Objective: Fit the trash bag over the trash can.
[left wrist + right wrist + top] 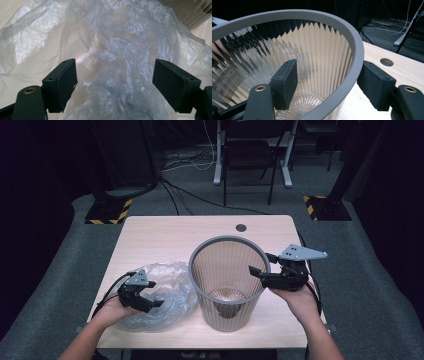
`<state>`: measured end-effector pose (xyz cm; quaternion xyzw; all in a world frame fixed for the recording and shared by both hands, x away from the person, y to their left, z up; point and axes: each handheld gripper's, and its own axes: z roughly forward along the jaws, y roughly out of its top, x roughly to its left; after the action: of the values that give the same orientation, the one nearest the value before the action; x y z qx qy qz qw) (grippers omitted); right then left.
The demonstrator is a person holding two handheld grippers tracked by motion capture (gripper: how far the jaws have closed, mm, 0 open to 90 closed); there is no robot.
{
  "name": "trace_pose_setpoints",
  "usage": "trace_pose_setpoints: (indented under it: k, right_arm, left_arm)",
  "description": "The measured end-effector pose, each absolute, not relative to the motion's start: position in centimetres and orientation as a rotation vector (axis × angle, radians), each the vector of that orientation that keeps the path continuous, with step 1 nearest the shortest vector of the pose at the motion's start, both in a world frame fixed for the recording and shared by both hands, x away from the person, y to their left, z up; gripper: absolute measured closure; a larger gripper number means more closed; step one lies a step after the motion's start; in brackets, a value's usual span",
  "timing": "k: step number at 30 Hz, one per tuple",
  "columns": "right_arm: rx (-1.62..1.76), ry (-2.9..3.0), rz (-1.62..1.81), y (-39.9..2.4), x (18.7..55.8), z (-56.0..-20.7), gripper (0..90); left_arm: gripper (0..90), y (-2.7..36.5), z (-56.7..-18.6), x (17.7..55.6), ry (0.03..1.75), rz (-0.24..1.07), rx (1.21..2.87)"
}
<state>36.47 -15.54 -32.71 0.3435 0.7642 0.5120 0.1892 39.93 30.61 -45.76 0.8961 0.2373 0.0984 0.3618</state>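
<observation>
A ribbed translucent bin (222,315) with a grey rim (355,42) stands upright near the table's front middle. A crumpled clear plastic bag (172,277) lies on the table to its left, touching the bin's side. My left gripper (154,294) hovers just over the bag (120,45), jaws spread wide with loose film between them and no pad pressing on it. My right gripper (262,263) straddles the bin's right rim. In the right gripper view (329,82), one jaw is inside the bin, away from the wall, and the other is outside by the rim. The bin holds nothing.
The light wooden table (165,235) has a round cable hole (241,227) at its back middle. Behind it on the grey floor are a chair (250,155), loose cables (185,195) and two stand bases with yellow-black tape (107,212).
</observation>
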Motion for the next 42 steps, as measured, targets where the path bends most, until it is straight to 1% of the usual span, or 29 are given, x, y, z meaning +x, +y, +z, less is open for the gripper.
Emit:
trace_pose_setpoints:
  k: [9, 19, 25, 33, 34, 38, 42]
  right_arm:
    - [0.964, 2.150, 1.442, -15.5, 36.5, -32.7, 31.9]
    - [0.963, 2.151, 1.439, -15.5, 36.6, -32.7, 31.9]
    - [0.963, 2.150, 1.440, -15.5, 36.6, -32.7, 31.9]
    - [0.962, 2.148, 1.442, -15.5, 36.6, -32.8, 31.9]
    - [0.962, 2.147, 1.444, -15.5, 36.6, -32.8, 31.8]
    - [0.962, 2.142, 1.446, -15.5, 36.6, -32.8, 32.0]
    - [0.962, 2.138, 1.455, -15.5, 36.6, -32.9, 31.9]
  left_arm:
    - [19.6, 29.9, -48.1, 40.0, 0.609, 0.176, 2.353]
    - [21.1, 29.5, -49.2, 40.2, 0.621, 0.166, 2.432]
    - [25.3, 29.3, -49.6, 40.2, 0.631, 0.160, 2.467]
    - [35.5, 29.3, -49.8, 40.3, 0.638, 0.147, 2.497]
    - [38.8, 29.2, -49.9, 40.3, 0.637, 0.148, 2.507]
    - [46.0, 29.1, -50.0, 40.2, 0.625, 0.140, 2.517]
    - [59.0, 29.2, -49.8, 40.1, 0.606, 0.139, 2.519]
